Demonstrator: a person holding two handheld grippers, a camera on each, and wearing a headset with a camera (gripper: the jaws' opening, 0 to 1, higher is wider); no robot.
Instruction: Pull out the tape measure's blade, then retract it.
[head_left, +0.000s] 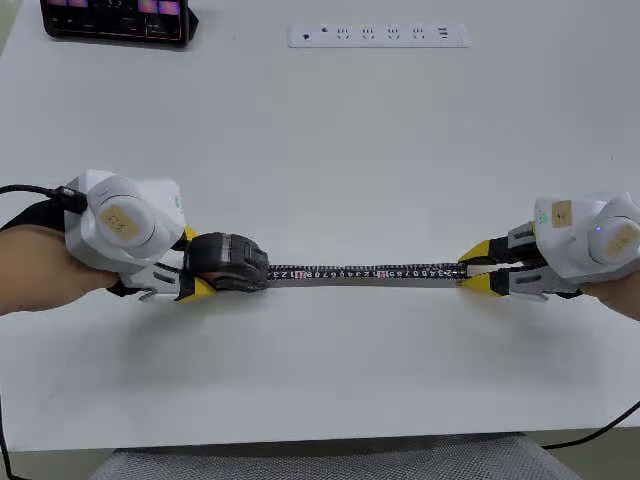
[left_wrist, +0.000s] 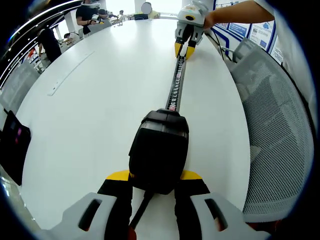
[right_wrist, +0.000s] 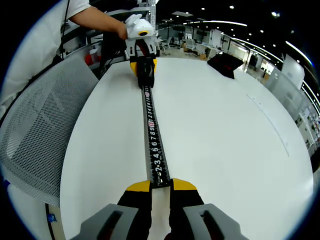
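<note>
power strip, dark device on table

Right gripper tight on blade tip, blade taut across white table to tape measure in left gripper.

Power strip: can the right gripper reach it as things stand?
Probably not yet. The right gripper is shut on the end of the blade drawn from the tape measure in the left gripper. The table toward the power strip looks bare; only that grip ties it up.

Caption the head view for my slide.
Left gripper holds the case, right gripper pinches the end of the blade, stretched over the table.
</note>
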